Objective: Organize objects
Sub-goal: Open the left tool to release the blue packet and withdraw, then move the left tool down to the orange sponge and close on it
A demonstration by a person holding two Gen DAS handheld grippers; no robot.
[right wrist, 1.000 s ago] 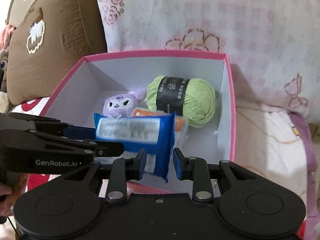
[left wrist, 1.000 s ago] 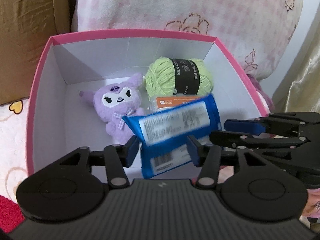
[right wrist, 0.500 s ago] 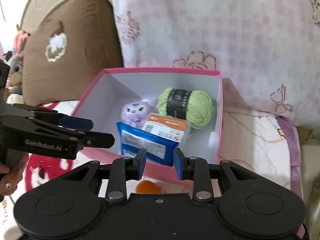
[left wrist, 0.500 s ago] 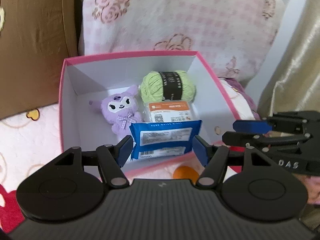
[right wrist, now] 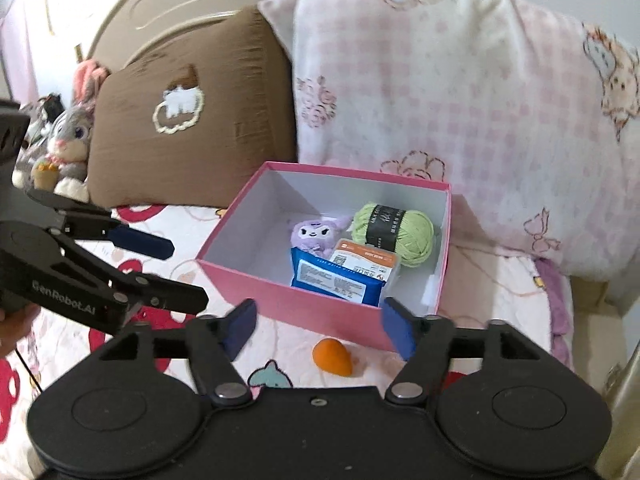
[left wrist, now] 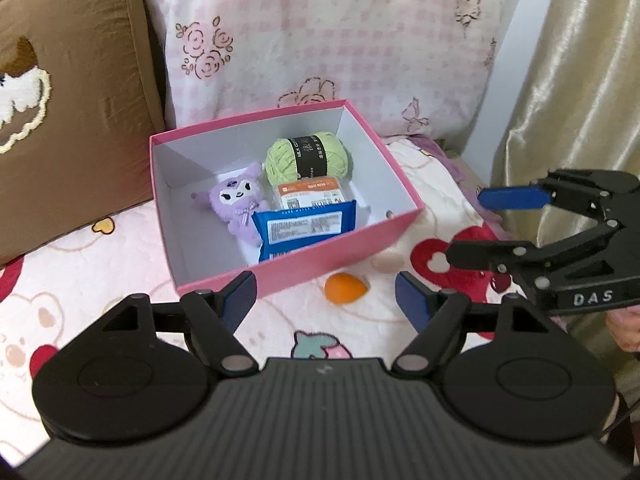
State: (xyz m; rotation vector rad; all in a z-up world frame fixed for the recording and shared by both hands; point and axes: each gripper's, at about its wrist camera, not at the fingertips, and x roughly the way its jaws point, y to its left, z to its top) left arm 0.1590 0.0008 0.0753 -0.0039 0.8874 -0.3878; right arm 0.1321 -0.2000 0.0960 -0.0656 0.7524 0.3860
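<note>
While both sets of jaws are opening with nothing between them, the left gripper (left wrist: pixel 325 294) and the right gripper (right wrist: pixel 317 325) hover over the patterned blanket (left wrist: pixel 100 280), short of the pink box (left wrist: pixel 332 246). Beyond the jaws, the box holds a blue packet (left wrist: pixel 305 229) propped against its near wall, an orange-topped pack (left wrist: pixel 310 196) behind it, a purple plush toy (left wrist: pixel 237 205) to one side and a ball of green yarn (left wrist: pixel 308 157) at the back, packed close, apparently to save room. One small orange thing (right wrist: pixel 332 357) lies on the blanket just ahead of both pairs of fingers, outside the box, likely the next item to be tidied away. Two pillows lean behind the box.
</note>
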